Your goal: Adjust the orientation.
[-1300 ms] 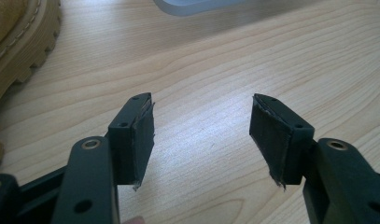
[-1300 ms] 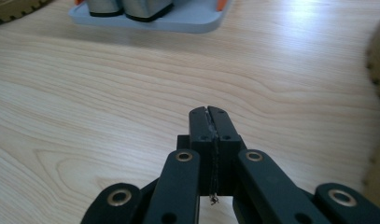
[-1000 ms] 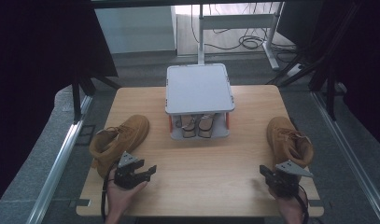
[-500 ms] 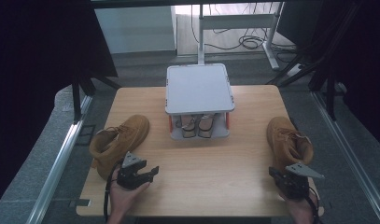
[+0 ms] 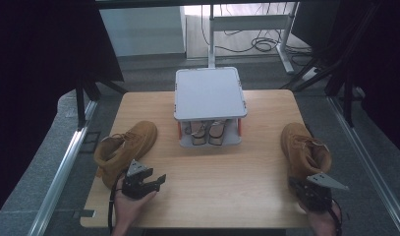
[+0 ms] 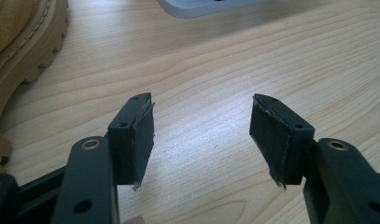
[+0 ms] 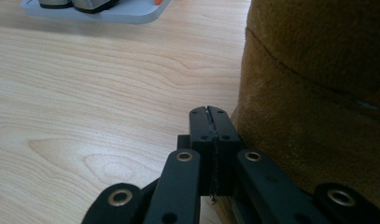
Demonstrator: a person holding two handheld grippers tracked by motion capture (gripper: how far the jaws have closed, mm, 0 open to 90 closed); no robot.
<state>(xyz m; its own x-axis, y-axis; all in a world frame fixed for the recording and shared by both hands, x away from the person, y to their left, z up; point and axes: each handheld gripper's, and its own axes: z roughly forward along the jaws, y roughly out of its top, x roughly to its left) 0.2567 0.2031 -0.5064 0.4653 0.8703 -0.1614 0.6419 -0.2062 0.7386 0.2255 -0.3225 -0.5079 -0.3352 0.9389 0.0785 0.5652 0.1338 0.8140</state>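
On table (image 5: 202, 167), front corners: L gripper (image 6: 201, 135) by left boot (image 5: 124, 150), our jaws wide apart, nothing btwn them. R gripper (image 7: 209, 116) pressed shut, empty, just beside heel of right boot (image 7: 318, 93). Grey rack (image 5: 209, 93) w/ shoes at centre back.

Left tongs (image 6: 201, 135) gape wide (nothing between them); right tongs (image 7: 209, 140) are pressed together.
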